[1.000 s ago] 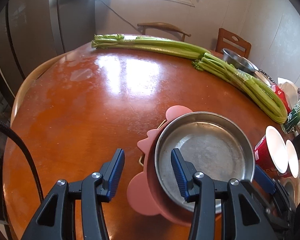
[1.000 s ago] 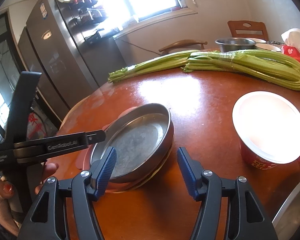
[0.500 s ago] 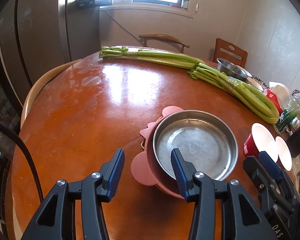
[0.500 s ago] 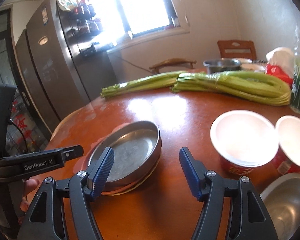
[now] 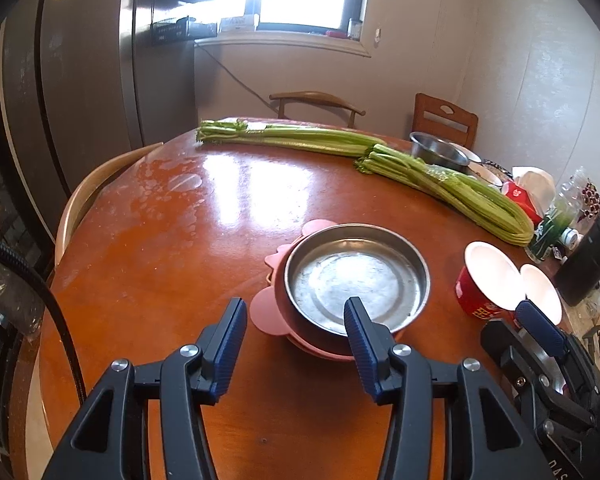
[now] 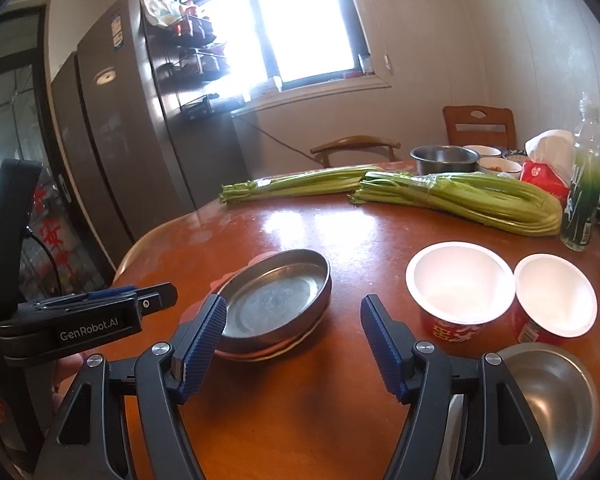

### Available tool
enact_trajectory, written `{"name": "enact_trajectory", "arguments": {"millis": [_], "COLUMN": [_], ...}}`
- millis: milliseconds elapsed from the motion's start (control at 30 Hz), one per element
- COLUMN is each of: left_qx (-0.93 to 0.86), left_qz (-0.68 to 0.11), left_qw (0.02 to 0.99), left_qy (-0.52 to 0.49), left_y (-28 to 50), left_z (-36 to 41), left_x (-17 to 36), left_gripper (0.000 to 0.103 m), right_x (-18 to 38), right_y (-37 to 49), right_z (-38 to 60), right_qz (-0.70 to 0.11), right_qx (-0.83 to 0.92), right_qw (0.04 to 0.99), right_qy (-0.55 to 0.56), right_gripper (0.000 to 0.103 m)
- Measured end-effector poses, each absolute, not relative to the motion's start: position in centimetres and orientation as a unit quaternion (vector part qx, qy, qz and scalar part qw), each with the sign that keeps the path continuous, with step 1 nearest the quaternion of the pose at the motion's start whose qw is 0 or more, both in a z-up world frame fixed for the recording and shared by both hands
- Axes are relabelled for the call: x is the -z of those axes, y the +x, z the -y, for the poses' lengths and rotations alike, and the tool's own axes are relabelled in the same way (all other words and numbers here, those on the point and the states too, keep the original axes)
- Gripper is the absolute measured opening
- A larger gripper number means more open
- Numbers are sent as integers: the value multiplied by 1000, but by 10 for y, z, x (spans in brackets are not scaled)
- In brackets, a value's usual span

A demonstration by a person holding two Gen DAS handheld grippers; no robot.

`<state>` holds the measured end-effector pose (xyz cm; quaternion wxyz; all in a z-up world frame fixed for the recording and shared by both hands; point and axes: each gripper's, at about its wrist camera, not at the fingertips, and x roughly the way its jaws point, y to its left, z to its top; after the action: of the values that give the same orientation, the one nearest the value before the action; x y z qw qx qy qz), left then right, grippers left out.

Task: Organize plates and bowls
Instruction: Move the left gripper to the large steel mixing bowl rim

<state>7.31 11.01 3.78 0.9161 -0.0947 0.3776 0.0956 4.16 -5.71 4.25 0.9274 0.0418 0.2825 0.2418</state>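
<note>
A steel plate sits stacked on a pink plate near the middle of the round wooden table. The stack also shows in the right wrist view. My left gripper is open and empty, just in front of the stack. My right gripper is open and empty, to the right of the stack. A steel bowl lies at the table's near right edge. Two red paper bowls stand to the right.
Two celery bundles lie across the far side. A steel bowl, white dishes, a tissue pack, a green bottle and a black flask crowd the far right. Chairs stand behind and to the left.
Both grippers have pulled back and risen from the plate stack, so the stack looks smaller and farther. Both stay open. The stack has not moved.
</note>
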Motion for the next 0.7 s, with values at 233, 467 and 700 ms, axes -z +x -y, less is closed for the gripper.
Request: {"name": "enact_trajectory", "arguments": {"millis": [233,467,700], "left_qx": [-81,-56,-23], "left_qz": [-364,-356,-357], "left_qw": [924,931,933], "left_qy": [-82,-59,-43], "left_y": [66,67,70], "left_z": [-88,-50,-16], "left_x": [-48,-55,-56], "left_gripper": [55,56,56], "right_x": [-52,-58,-64], "right_y": [36,30,24], "right_z": [85,121,156], "right_qz": [-288,-276,-271], "right_qx": [-249,-213,-191], "right_qw": [923,935,941], "right_qy": [62,65,74], "right_gripper": [71,71,71]}}
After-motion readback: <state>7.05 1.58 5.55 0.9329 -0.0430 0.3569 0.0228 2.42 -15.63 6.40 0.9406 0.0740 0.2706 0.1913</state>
